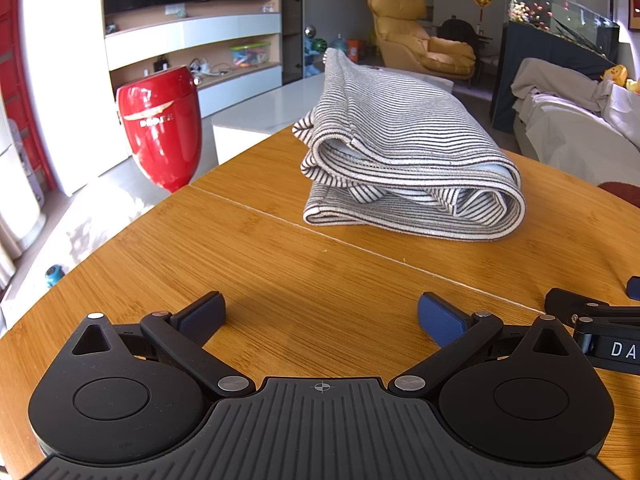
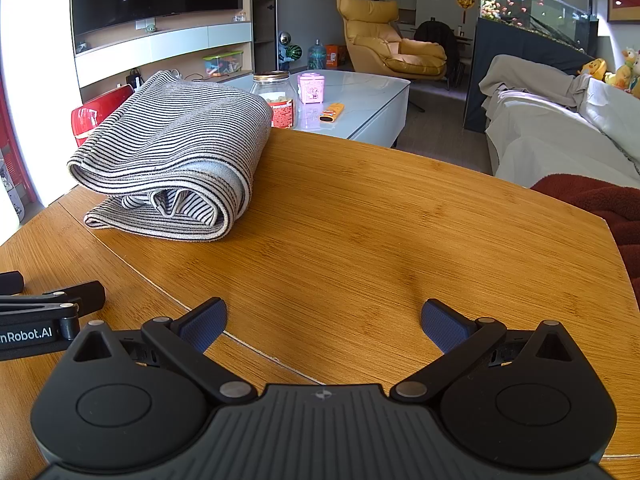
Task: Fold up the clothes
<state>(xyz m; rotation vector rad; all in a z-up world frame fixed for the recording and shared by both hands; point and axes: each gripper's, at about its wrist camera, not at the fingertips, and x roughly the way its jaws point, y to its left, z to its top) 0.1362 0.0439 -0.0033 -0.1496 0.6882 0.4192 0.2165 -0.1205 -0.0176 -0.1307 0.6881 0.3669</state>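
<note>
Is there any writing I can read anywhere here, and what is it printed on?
"nRobot.AI", cut off at the picture's edge: on the left gripper.
"DA", cut off at the edge: on the right gripper.
Silver lettering under a wing emblem on the red vase: too blurred to read.
Jar label and pink tin: too small to read.

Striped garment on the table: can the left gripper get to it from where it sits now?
Probably yes. The left gripper is open and empty, and only bare table lies between it and the folded striped garment ahead. The right gripper sits off to the side, not across the path.
</note>
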